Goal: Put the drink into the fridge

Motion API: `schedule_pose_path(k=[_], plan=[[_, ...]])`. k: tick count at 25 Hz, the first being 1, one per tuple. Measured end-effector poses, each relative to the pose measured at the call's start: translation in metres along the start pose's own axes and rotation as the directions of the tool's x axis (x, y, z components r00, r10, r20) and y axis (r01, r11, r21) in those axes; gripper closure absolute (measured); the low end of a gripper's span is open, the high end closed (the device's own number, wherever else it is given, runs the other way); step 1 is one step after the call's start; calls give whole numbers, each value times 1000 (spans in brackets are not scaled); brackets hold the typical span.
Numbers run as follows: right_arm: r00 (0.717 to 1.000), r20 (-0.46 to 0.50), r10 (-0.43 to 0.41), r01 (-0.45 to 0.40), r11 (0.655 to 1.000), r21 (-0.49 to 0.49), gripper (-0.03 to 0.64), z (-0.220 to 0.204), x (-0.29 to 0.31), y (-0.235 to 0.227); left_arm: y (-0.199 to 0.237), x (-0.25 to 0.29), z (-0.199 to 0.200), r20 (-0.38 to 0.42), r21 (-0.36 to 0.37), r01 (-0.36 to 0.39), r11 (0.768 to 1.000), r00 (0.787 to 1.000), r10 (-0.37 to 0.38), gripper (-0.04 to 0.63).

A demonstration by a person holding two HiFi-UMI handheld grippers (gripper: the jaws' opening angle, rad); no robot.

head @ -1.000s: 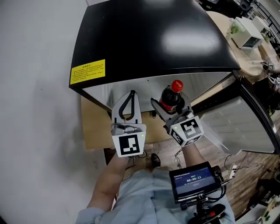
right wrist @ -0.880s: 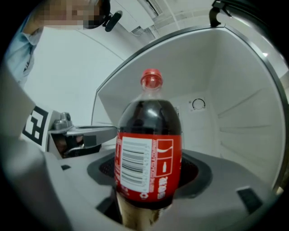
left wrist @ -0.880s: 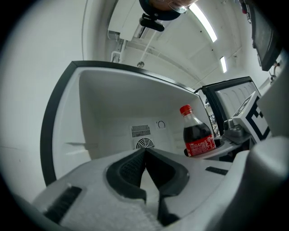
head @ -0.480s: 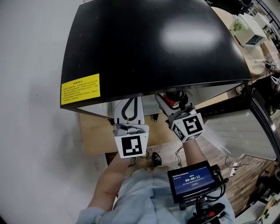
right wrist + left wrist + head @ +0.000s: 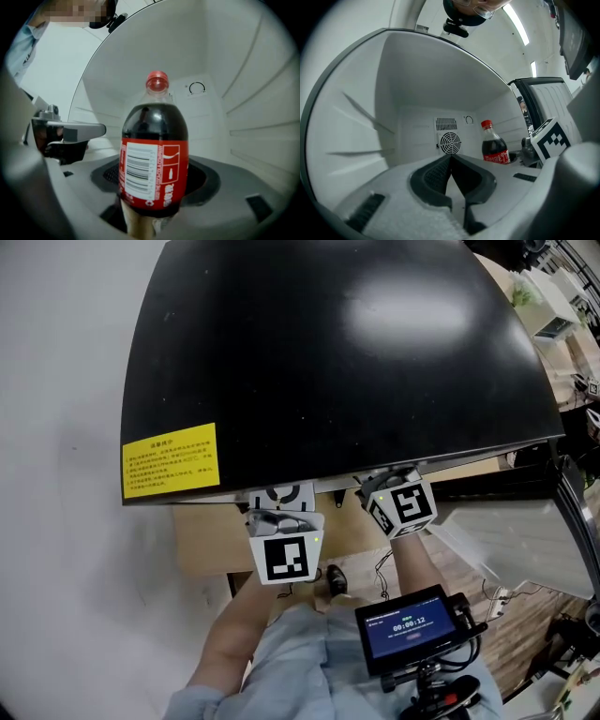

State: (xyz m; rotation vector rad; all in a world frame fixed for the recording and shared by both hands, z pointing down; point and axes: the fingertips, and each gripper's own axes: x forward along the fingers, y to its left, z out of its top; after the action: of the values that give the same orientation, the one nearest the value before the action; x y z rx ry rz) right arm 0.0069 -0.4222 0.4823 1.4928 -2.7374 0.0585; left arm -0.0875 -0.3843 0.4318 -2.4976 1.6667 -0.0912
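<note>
The drink is a cola bottle [image 5: 154, 159] with a red cap and red label, standing upright. My right gripper [image 5: 157, 190] is shut on its lower body, inside the white fridge cavity [image 5: 262, 93]. From the left gripper view the bottle [image 5: 494, 146] is ahead to the right, next to the right gripper's marker cube [image 5: 551, 138]. My left gripper [image 5: 451, 158] is shut and empty, its tips meeting, level with the fridge opening. In the head view the black fridge top [image 5: 337, 352] hides both pairs of jaws and the bottle; only the left cube [image 5: 281, 557] and right cube [image 5: 401, 509] show.
A round fan grille [image 5: 450, 142] sits on the fridge's back wall, and shelf ribs [image 5: 361, 131] line the side walls. The open fridge door [image 5: 525, 531] hangs to the right. A small screen [image 5: 412, 626] is at the person's waist. Wooden floor lies below.
Both grippers have moved forward and down, under the black fridge top. The bottle and both pairs of jaws, visible in the head view a second ago, are now hidden.
</note>
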Motion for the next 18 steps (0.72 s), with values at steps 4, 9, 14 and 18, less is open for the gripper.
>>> schedule_pose_path(k=[4, 9, 14, 18], plan=[[1000, 3, -2, 2, 1000, 2, 299, -7, 11, -3, 2, 3, -6, -5, 0, 5, 1000, 1000, -5, 586], [1000, -11, -15, 15, 1000, 4, 299, -21, 19, -8, 2, 6, -13, -19, 0, 9, 1000, 1000, -9, 586], [1000, -15, -22, 22, 1000, 4, 299, -36, 22, -10, 4, 6, -17, -32, 7, 6, 1000, 999, -6, 586], [1000, -16, -25, 25, 1000, 1, 299, -47, 24, -9, 6, 5, -19, -34, 4, 0, 1000, 999, 0, 586]])
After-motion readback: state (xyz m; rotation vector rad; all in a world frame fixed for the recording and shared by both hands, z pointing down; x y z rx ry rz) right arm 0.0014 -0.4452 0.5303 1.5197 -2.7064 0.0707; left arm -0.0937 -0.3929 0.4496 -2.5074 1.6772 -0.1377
